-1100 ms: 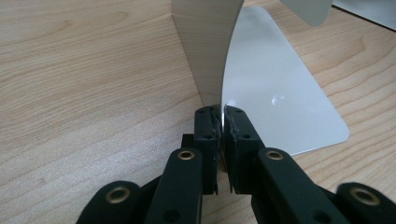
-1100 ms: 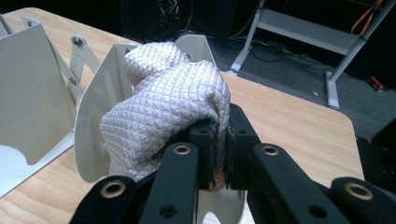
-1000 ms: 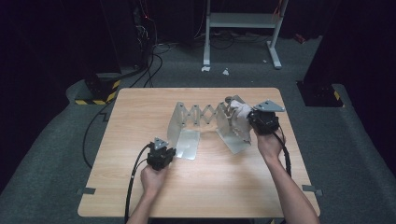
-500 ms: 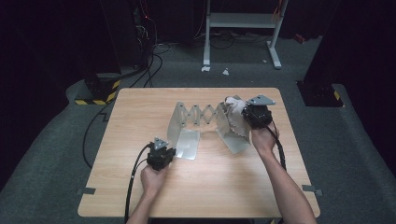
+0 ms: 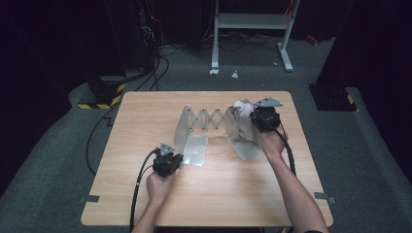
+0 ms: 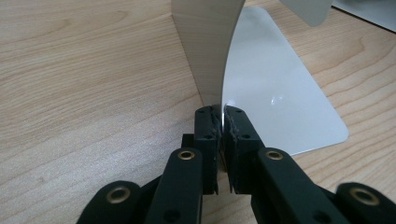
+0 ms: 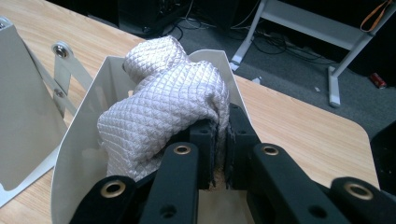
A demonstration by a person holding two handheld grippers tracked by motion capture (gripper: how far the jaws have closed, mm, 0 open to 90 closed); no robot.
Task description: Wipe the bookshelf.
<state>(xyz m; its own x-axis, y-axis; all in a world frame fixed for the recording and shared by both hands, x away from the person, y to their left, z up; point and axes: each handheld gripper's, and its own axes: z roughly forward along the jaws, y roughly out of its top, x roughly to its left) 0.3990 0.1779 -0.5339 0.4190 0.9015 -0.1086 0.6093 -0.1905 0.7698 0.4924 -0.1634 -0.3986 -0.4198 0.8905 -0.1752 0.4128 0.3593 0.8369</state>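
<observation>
The wooden table (image 5: 145, 194) carries an expandable metal bookend rack (image 5: 204, 118) near the middle of its far edge: two L-shaped steel plates joined by a scissor lattice. The step in hand looks like wiping the rack while it is steadied.

The left gripper (image 5: 167, 162), nearer the table's front-left, is clamped on the edge of the left plate (image 6: 210, 51), holding it still. The right gripper (image 5: 262, 119), toward the far-right corner, has its jaws pinched together on a white quilted cloth (image 7: 163, 112) pressed against the right plate (image 7: 79, 154).

Next, I judge, the cloth must be dragged across that plate without letting the rack slide.

The left gripper view shows the thin steel nipped between the pads; the right gripper view shows the cloth's diamond stitching, a pale lump from the high view.
</observation>
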